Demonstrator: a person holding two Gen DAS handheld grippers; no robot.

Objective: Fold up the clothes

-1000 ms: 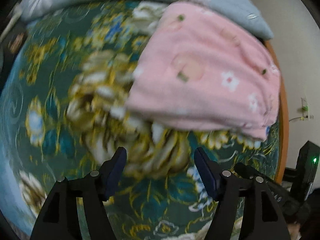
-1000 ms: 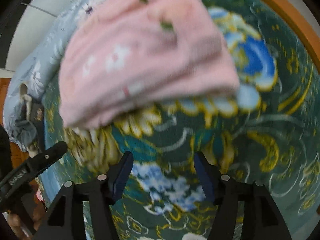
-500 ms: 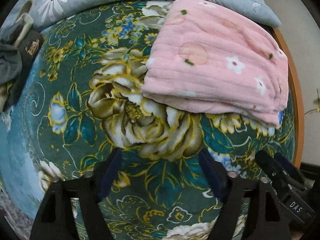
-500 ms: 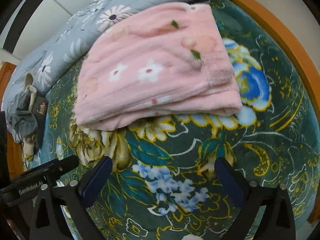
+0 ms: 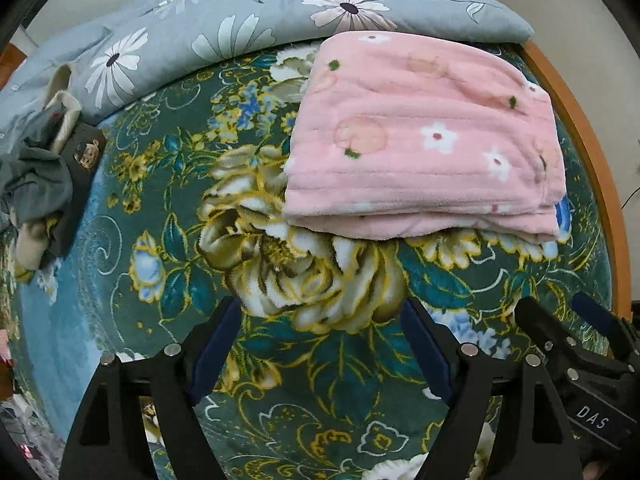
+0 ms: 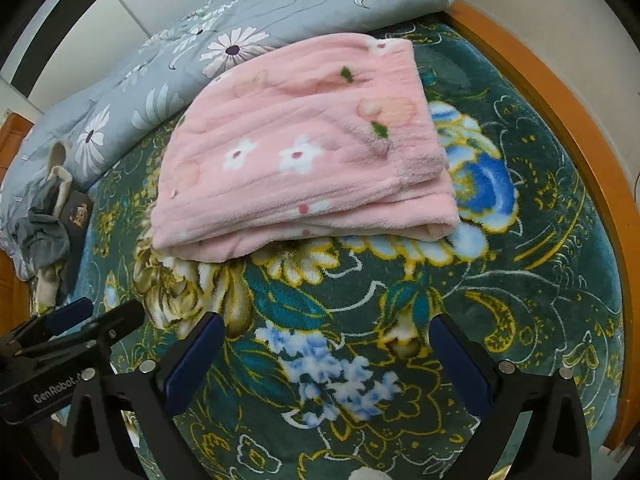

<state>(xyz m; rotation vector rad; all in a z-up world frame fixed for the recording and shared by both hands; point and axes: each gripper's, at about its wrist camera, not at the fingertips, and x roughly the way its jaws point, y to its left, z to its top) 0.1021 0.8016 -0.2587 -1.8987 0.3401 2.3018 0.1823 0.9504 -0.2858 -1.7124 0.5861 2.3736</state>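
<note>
Both tongs wide open, nothing held: the left gripper (image 5: 320, 348) low in its frame, the right gripper (image 6: 326, 354) likewise, each poised above the green floral blanket (image 5: 168, 248). That blanket fills most of both views. Along the top lies a grey daisy-print quilt (image 5: 248, 20). Folded pink fleece garment (image 5: 424, 140) sits upper right on the blanket, touching the quilt. Far left, a small crumpled grey garment (image 5: 38, 184).
</note>
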